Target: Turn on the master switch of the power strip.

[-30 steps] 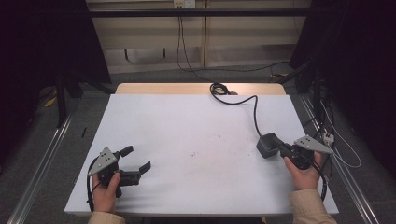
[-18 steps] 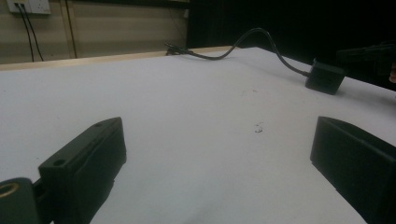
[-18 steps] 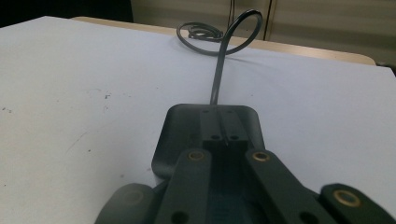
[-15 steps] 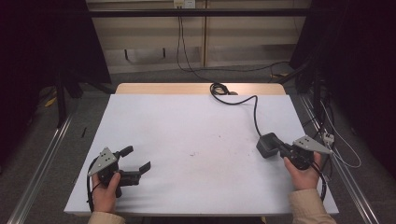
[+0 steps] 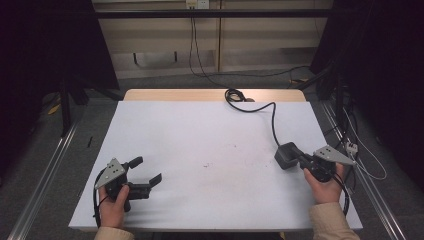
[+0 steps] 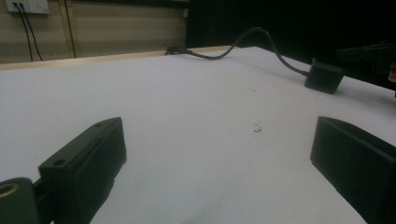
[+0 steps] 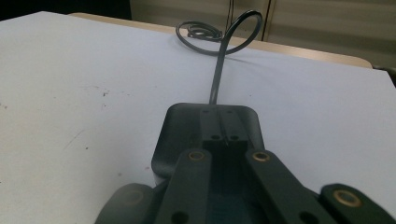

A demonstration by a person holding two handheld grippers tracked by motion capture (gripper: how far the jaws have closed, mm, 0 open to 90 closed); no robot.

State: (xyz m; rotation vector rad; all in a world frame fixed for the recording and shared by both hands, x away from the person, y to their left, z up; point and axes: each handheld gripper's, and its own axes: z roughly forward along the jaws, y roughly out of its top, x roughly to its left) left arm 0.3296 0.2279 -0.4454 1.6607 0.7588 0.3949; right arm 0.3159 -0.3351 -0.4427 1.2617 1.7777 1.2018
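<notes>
Two grippers on white table, black adapter at right

Left gripper [image 5: 149, 173] jaws spread wide, nothing between; adapter [image 5: 287, 154] at right table edge, near half hidden under right gripper [image 5: 299, 159], whose jaws are pressed together over its top; cord [image 5: 272, 118] end blurred, no readable labels

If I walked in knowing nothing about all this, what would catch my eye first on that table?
Probably the black power adapter near the right edge of the white table, its cable snaking back to a coil at the far edge. The right gripper rests over it with jaws shut together, while the left gripper sits near the front left corner, jaws spread wide with nothing between them.
</notes>
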